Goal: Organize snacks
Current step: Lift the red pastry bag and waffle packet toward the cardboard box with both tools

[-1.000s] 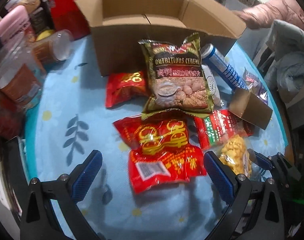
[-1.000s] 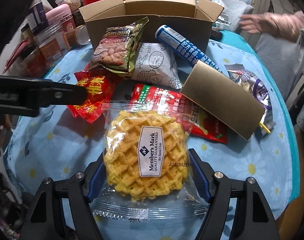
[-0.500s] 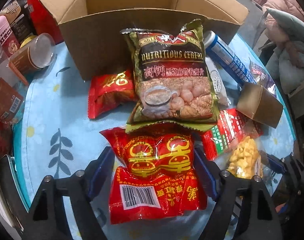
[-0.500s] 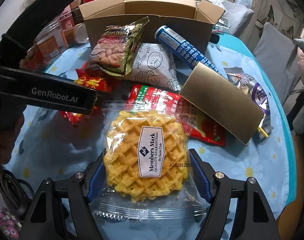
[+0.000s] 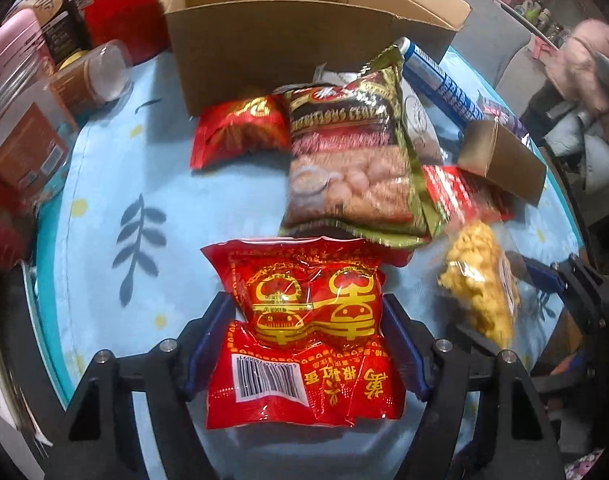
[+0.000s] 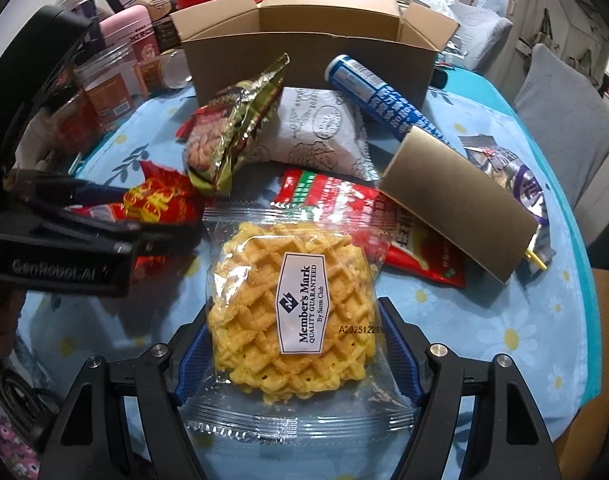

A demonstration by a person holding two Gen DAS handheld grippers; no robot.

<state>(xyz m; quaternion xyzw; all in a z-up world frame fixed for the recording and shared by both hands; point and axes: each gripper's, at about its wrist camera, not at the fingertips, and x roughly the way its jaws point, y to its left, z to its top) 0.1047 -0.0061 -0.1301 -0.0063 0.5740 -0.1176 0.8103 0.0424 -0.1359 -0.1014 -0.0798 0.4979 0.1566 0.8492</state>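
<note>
My left gripper (image 5: pixel 304 344) is shut on a red snack bag with gold characters (image 5: pixel 304 312) and holds it just above the blue cloth. My right gripper (image 6: pixel 292 348) is shut on a clear waffle pack (image 6: pixel 292 312) labelled Member's Mark. The open cardboard box (image 5: pixel 288 40) stands at the back of the table; it also shows in the right wrist view (image 6: pixel 304 64). A green cereal bag (image 5: pixel 352 168), a small red bag (image 5: pixel 240 132) and a blue tube (image 5: pixel 440 80) lie in front of it. The left gripper also shows at the left of the right wrist view (image 6: pixel 116 232).
A small brown carton (image 6: pixel 456 204) lies on a red-green packet (image 6: pixel 368 224) at the right. A white pouch (image 6: pixel 320 132) and a purple wrapper (image 6: pixel 520 188) lie nearby. Jars and tins (image 5: pixel 28 120) crowd the left edge. A grey chair (image 6: pixel 564 108) stands at the right.
My left gripper moved forward and closed on the red snack bag, then lifted it off the pile. The cereal bag shifted. My right gripper kept holding the waffle pack.
</note>
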